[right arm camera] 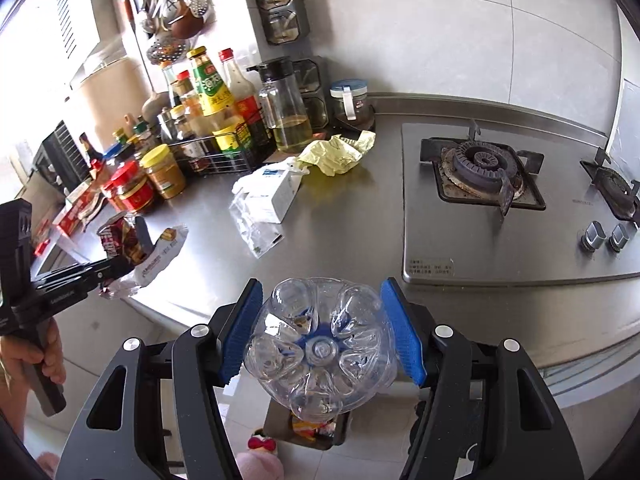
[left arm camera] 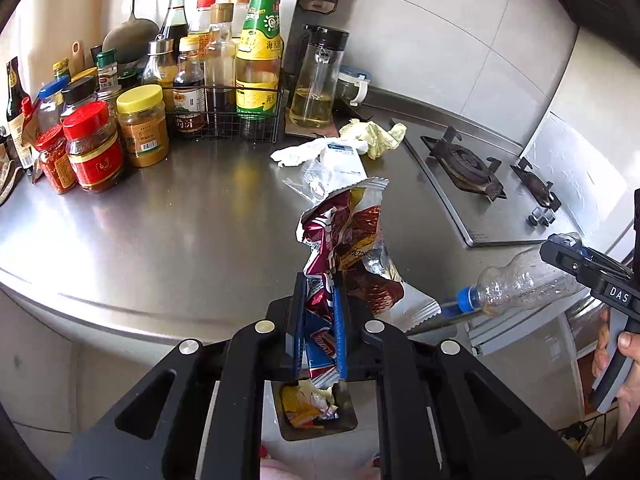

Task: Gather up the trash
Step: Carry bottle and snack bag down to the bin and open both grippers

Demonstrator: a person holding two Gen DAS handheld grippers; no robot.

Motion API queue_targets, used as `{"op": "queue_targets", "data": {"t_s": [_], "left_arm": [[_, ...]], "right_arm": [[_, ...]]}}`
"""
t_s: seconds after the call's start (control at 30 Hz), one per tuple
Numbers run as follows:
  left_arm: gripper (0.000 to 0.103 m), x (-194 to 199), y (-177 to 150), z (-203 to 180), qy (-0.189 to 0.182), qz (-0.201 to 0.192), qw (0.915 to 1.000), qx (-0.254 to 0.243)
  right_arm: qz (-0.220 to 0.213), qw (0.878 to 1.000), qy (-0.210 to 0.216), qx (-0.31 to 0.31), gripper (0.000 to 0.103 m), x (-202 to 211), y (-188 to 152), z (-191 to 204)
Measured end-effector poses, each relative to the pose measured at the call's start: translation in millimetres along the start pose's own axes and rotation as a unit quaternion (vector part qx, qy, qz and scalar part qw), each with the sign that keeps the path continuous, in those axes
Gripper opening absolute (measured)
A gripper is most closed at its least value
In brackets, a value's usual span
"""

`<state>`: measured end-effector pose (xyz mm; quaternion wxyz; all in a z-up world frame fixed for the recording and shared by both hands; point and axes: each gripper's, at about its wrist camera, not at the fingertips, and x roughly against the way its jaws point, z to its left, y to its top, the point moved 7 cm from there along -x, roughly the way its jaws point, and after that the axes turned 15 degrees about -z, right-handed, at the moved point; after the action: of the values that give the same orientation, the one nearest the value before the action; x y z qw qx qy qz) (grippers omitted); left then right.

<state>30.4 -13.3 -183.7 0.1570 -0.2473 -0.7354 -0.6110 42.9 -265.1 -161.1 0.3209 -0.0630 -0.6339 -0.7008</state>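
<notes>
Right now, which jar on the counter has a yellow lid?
The jar of tan powder, standing right of the two red-lidded chilli jars. Only its lid is yellow; theirs are red.

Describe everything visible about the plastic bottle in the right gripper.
The plastic bottle is clear, empty-looking and slightly crumpled, with a petal-shaped base and a blue cap. The right gripper clamps its lower body between blue pads, base toward the camera. It is held in the air beyond the counter edge, lying roughly level, with nothing else touching it.
</notes>
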Motion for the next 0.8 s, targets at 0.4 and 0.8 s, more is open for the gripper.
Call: {"op": "queue_targets", "data": {"t_s": [0.4,0.8], "left_arm": [[0.011,24.0,-97.9,-20.6,-0.001,0.068,0.9976,0.012],[0.011,-29.5,-186.3,-9.4,0.001,0.177,0.9837,0.033]], "right_arm": [[0.073,0.997,0.038,-0.006,0.063,23.6,-93.2,21.4],[0.183,0.982,0.041,0.001,0.063,-35.7,-204.6,37.9]]}}
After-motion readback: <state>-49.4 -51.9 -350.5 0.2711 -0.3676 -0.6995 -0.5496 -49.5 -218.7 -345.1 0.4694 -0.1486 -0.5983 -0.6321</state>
